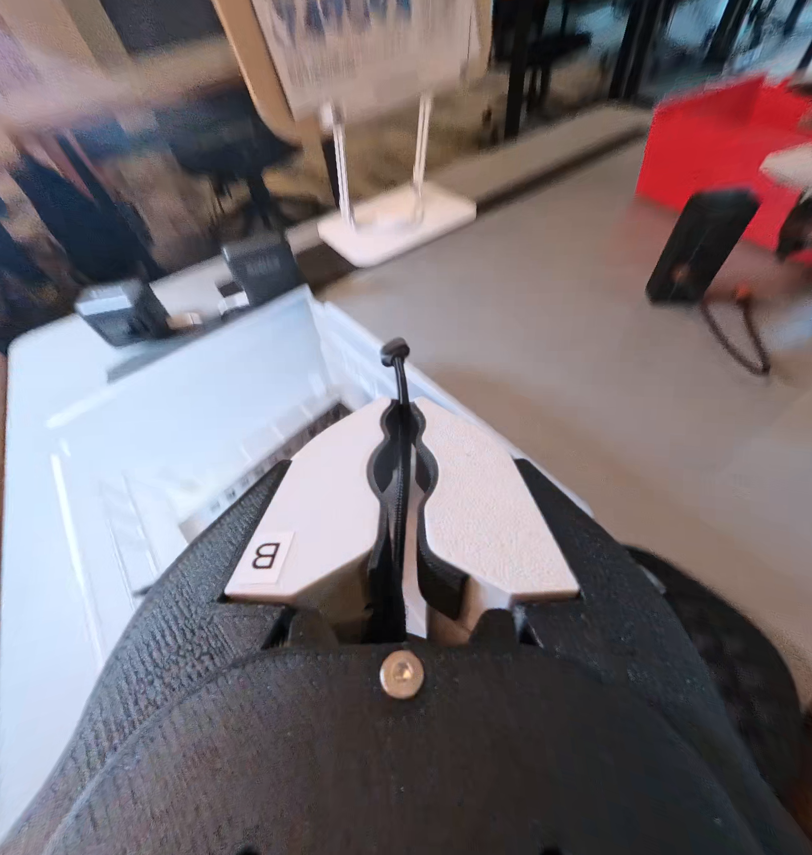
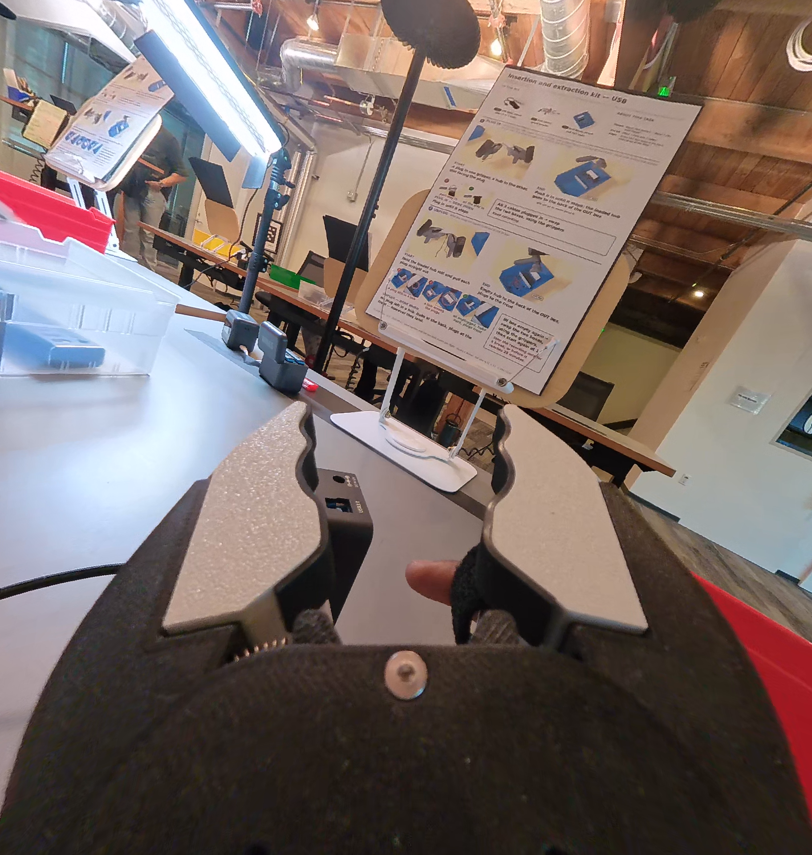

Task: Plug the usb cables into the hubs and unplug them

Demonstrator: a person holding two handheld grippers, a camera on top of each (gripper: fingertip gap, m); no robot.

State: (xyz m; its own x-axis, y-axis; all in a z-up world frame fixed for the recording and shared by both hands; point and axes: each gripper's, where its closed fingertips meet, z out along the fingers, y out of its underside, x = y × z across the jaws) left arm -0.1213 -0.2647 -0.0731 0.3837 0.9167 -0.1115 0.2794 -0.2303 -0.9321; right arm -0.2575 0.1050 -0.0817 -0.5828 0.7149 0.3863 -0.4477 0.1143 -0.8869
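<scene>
In the left wrist view my left gripper is shut on a thin black USB cable. The cable's small black end sticks out past the fingertips, above a clear plastic box. A black hub stands upright on the grey table at the right, with a dark cable looping from its base. In the right wrist view my right gripper is open. A black hub stands between the jaws, against the left finger and apart from the right finger. A gloved fingertip shows below the right finger.
A clear box at the left holds a dark hub. Two grey adapters sit at the table's far edge. A sheet on a white stand stands behind. Red bins sit nearby. A person stands far off. Spacing between my two grippers at the tips: around 40 cm.
</scene>
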